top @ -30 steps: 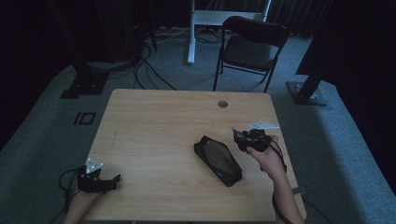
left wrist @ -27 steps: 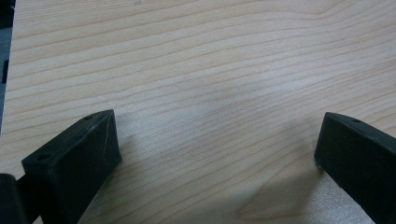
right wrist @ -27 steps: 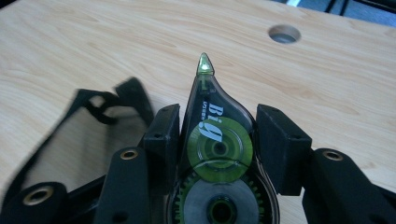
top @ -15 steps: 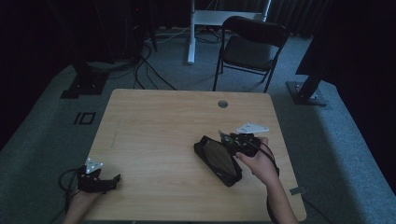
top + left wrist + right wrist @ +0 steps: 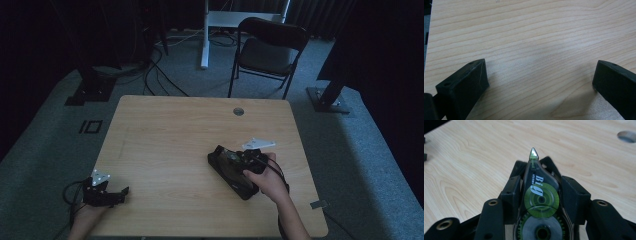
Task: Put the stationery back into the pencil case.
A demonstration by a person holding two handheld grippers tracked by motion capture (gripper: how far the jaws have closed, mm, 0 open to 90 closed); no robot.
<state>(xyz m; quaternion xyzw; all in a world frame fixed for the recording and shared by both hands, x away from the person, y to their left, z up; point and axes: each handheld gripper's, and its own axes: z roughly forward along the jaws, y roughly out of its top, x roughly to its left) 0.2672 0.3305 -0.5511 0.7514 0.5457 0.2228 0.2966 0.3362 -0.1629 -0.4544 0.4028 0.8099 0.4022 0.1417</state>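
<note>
Since a second ago the right gripper (image 5: 239, 161) has swung in from the table's right edge and now hangs over the black pouch (image 5: 231, 171), carrying the correction tape dispenser (image 5: 539, 202) with it. That suggests the dispenser is about to go into or onto the pouch. In the right gripper view the dispenser sits clamped between the two black jaws, its clear shell showing a green reel and a toothed wheel, its pointed tip aimed forward past the jaws toward the dark pouch beneath. The left gripper (image 5: 107, 192) rests near the wooden table's (image 5: 175, 130) near-left corner, well apart, jaws spread wide over bare wood.
</note>
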